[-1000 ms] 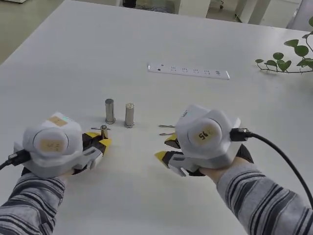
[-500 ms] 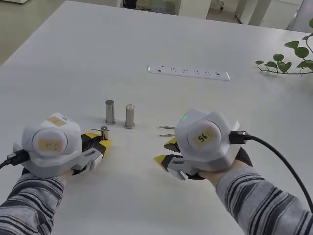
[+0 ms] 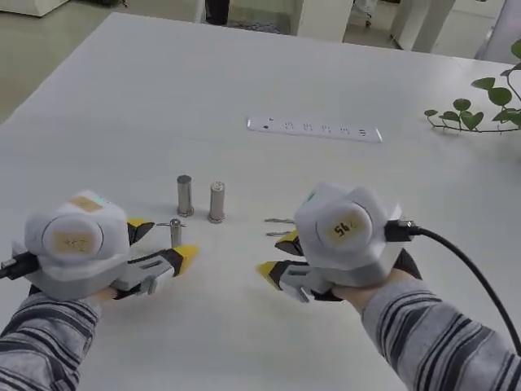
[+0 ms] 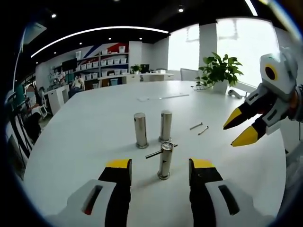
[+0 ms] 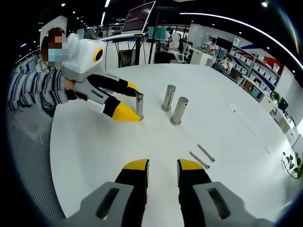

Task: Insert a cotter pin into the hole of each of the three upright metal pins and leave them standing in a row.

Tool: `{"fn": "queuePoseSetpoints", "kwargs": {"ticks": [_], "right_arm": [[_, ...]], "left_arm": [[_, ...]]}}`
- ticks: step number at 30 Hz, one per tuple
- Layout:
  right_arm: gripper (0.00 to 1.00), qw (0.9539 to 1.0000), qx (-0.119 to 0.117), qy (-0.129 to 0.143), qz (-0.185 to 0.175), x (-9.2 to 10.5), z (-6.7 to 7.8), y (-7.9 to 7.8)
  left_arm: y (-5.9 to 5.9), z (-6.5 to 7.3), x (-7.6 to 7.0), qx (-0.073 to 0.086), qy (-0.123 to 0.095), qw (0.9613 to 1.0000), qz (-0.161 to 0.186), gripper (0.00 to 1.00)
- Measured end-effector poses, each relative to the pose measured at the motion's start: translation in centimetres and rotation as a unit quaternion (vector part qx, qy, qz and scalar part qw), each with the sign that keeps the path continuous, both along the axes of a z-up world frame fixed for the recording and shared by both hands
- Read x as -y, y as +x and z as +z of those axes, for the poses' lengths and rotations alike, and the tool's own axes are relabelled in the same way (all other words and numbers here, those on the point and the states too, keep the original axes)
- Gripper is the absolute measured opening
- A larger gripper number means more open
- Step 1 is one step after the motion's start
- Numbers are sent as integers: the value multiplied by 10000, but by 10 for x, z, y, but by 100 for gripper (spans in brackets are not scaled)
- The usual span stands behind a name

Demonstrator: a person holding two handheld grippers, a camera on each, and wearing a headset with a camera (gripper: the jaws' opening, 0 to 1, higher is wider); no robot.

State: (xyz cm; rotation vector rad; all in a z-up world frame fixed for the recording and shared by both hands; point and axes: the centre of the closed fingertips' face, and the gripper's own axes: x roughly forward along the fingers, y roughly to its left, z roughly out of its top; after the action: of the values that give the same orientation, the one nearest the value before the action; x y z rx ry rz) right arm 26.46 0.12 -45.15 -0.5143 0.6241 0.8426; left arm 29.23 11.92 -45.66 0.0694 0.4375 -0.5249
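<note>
Three smooth cylindrical steel pins stand on the matte white table [image 3: 244, 81]. Two plain pins [image 3: 185, 195] sit side by side. The third pin [image 4: 164, 163], with a thin wire cotter pin [image 4: 154, 153] through its top, stands untouched between the spread jaws of the left hand-held gripper [image 3: 163, 240]. The right hand-held gripper [image 5: 163, 165] has its jaws slightly apart and empty, with two loose cotter pins [image 3: 278, 221] just ahead. A flat white power strip [image 3: 313, 129] lies beyond.

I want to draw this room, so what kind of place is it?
Probably an open office or a lab. There is a big white table with a power strip on it, shelves of storage boxes along the far wall, and a large screen beyond the table.
</note>
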Motion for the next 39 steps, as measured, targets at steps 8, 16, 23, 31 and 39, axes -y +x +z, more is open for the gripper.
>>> {"fn": "queuePoseSetpoints", "kwargs": {"ticks": [8, 16, 23, 31, 39], "right_arm": [[25, 9984, -63, 532, -198, -9, 13, 17], [30, 9930, -73, 1129, -339, -22, 26, 44], [33, 9846, -129, 1702, -374, -43, 28, 69], [32, 9825, -226, 1808, -389, -67, 15, 86], [28, 9829, -404, 1750, -400, -82, 4, 97]], "left_arm": [[-4, 11, 2, 54, 60, 10000, -51, 65], [-8, 15, 3, 1, 63, 10000, -62, 75], [-13, 14, 4, -42, 176, 9998, -59, 82], [-22, 21, 1, -5, 183, 9998, -51, 85], [-32, 29, -6, -16, 113, 9999, 30, 90]]}}
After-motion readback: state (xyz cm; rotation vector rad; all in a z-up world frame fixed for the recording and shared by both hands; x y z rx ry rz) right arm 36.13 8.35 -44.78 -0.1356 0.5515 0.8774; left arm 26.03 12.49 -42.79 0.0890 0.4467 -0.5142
